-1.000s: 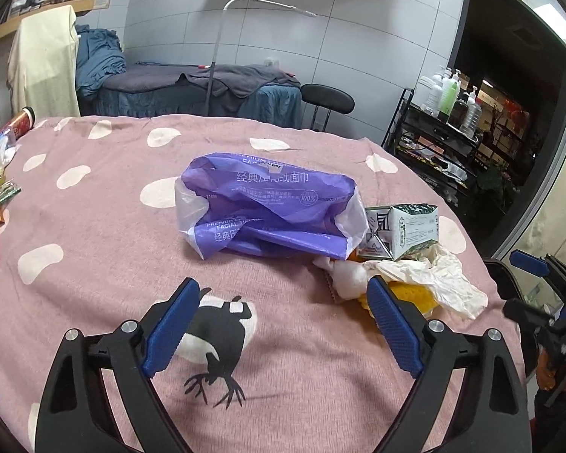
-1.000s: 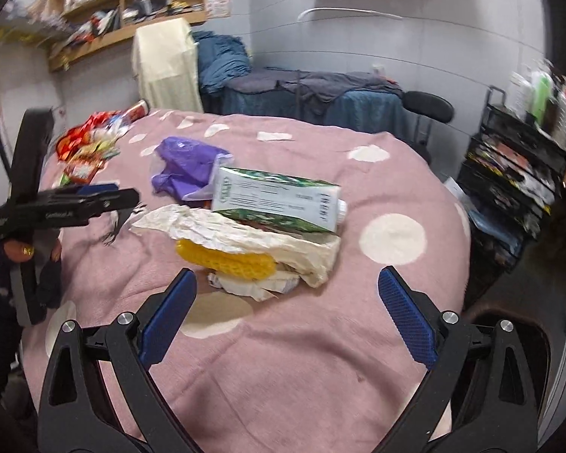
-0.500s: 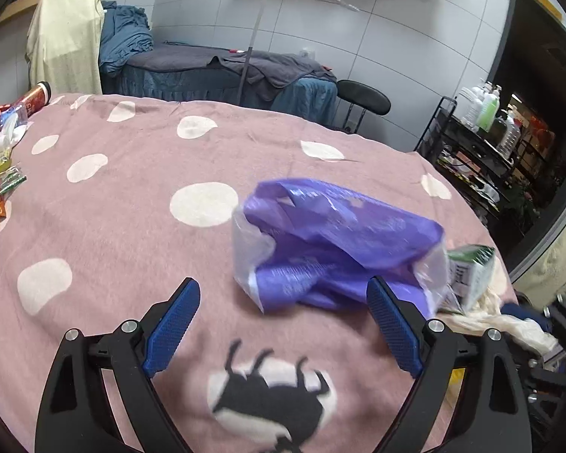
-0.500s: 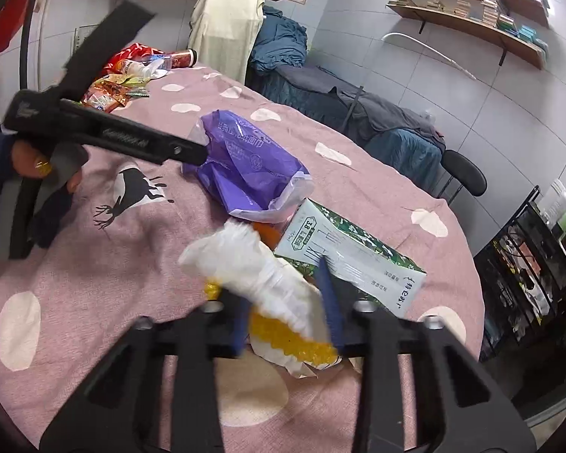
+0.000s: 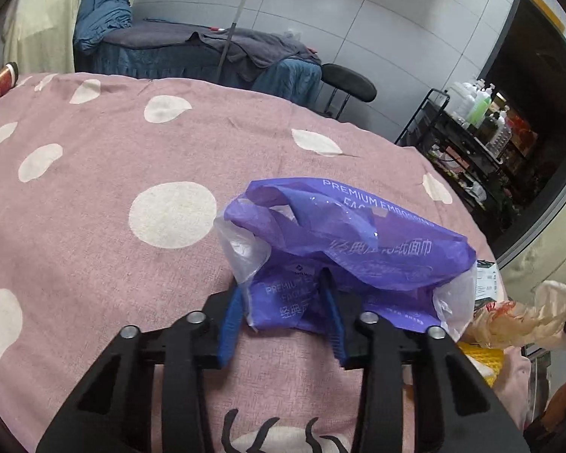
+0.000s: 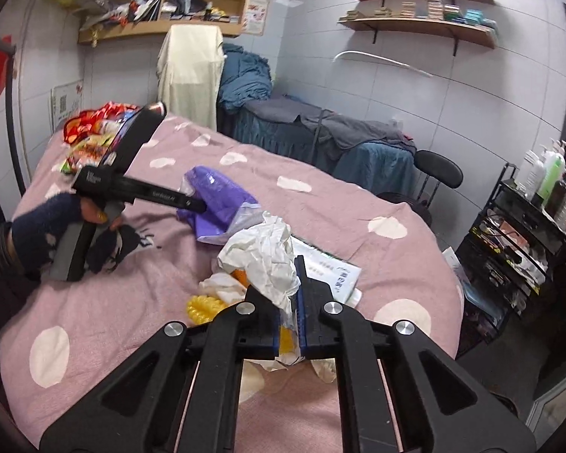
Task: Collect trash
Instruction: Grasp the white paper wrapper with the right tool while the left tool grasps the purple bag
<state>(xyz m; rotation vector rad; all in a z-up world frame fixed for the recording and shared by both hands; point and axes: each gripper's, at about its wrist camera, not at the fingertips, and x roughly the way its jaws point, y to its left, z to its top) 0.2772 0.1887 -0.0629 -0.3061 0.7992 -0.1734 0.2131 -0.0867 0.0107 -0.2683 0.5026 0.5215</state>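
Observation:
A purple plastic tissue bag (image 5: 358,249) lies crumpled on the pink dotted tablecloth (image 5: 94,226). My left gripper (image 5: 283,309) has the bag's near edge between its blue pads; the jaws are closing and the pads press on it. From the right wrist view, the left gripper (image 6: 198,207) reaches into the bag (image 6: 219,196), held by a gloved hand (image 6: 45,234). My right gripper (image 6: 288,302) is closing on a crumpled white paper (image 6: 264,253) and holds it above the table. Below it lie a green-and-white carton (image 6: 332,275) and a yellow corn cob (image 6: 203,307).
Snack packets (image 6: 94,132) are piled at the table's far left, near a red can (image 5: 2,77). A bed (image 5: 207,49) stands behind the table, a black chair (image 6: 437,168) and a rack of bottles (image 6: 528,219) to the right.
My left gripper moved up to the purple bag and closed on its near edge. My right gripper shut on the white paper and lifted it off the pile.

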